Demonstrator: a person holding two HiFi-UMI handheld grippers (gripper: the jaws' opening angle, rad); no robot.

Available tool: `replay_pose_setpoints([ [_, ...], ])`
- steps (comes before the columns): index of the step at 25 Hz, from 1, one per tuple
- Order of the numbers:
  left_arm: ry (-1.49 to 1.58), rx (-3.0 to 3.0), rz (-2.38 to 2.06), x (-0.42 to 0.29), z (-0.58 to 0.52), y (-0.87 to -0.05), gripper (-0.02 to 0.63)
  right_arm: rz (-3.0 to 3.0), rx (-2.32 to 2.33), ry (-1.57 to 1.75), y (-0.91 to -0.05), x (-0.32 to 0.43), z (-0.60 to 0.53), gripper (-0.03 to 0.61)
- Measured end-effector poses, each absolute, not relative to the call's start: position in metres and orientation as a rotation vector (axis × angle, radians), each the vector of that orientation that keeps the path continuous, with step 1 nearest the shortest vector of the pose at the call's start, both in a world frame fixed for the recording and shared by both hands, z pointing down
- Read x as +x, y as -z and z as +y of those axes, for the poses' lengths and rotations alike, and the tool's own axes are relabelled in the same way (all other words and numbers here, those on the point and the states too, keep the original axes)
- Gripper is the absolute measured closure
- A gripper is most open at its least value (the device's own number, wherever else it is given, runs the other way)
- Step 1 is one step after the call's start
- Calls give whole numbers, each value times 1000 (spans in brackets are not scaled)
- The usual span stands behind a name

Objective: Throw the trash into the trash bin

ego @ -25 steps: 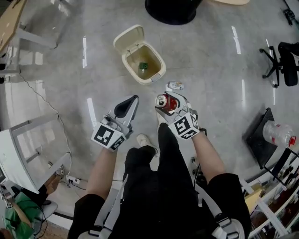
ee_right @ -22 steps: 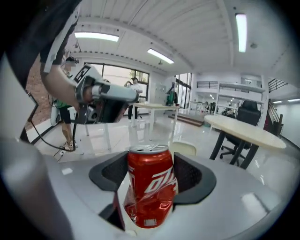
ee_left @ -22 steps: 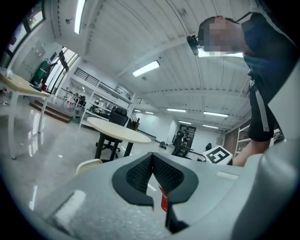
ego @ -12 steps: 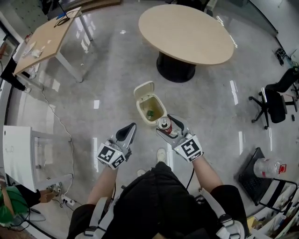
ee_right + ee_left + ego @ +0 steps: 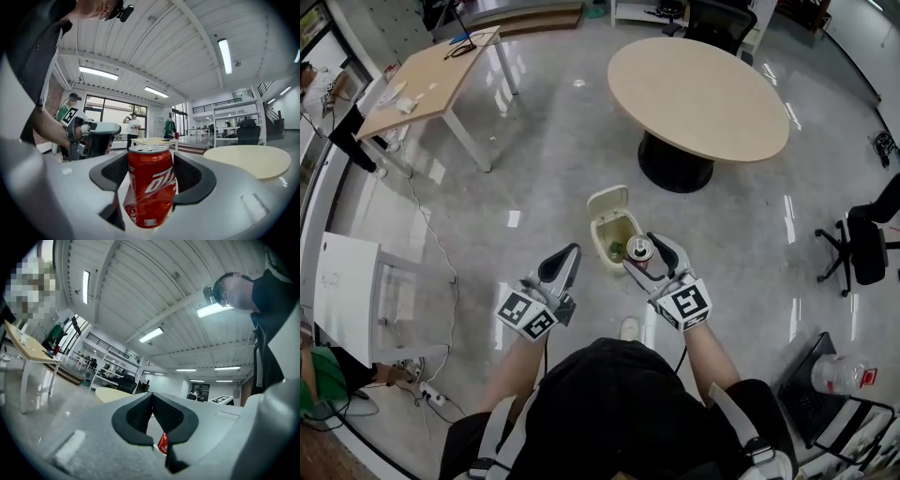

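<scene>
Head view: a polished grey floor (image 5: 534, 150) fills the room, with pale streaks of lamp glare on it. A round table (image 5: 698, 94) on a black foot stands at the top right, and a wooden table (image 5: 431, 80) on white legs at the top left. An office chair (image 5: 862, 248) is at the right edge, and a power strip (image 5: 431, 398) with its cable lies at the lower left. The bin (image 5: 602, 208) stands on the floor in front of the round table's foot. Its lid is tipped open and something green lies inside. The right gripper (image 5: 654, 253) holds a red can (image 5: 639, 249), which shows over the bin's right rim. The left gripper (image 5: 570, 253) hangs to the left of the bin, apart from it.

Left gripper view: the left gripper's (image 5: 151, 399) jaws are pressed together at the tips with nothing between them. A sliver of the can (image 5: 162, 444) shows through the gap below. Beyond them are the round table's edge, shelves, and a white ribbed ceiling (image 5: 140, 287) with tube lamps.

Right gripper view: the right gripper's (image 5: 151, 164) jaws are spread wide and pinch the upright can (image 5: 151, 187) by its sides. The left gripper (image 5: 89, 136) is at the left and the round table (image 5: 248, 159) at the right. Tall windows, shelving and distant people stand beneath the white ceiling.
</scene>
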State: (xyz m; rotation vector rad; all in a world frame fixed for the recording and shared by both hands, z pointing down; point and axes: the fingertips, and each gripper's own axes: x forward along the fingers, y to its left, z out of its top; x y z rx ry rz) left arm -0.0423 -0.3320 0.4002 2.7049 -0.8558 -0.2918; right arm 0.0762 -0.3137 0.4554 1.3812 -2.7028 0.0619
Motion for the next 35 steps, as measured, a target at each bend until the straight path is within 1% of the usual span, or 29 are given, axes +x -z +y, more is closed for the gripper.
replay_pose_setpoints([
  [7,236,2644,-996,-31,-360,-425,613,-2732,1438,-103,-463,100,-337,275],
  [12,199,2678,-897,2,-375,-436,613,-2676,1497,-178,-483,120,-359,275],
  [18,152,2702,-807,-2,-428,-455,613,-2605,1568,-236,-501,115,-410,275],
  [25,87,2719,-677,-12,-492,-484,613,-2474,1629,-326,-543,103,-470,275],
  [29,12,2717,-588,-6,-511,-509,613,-2425,1650,-351,-561,95,-490,275],
  [35,-87,2662,-554,6,-525,-542,613,-2362,1611,-421,-611,94,-502,275],
])
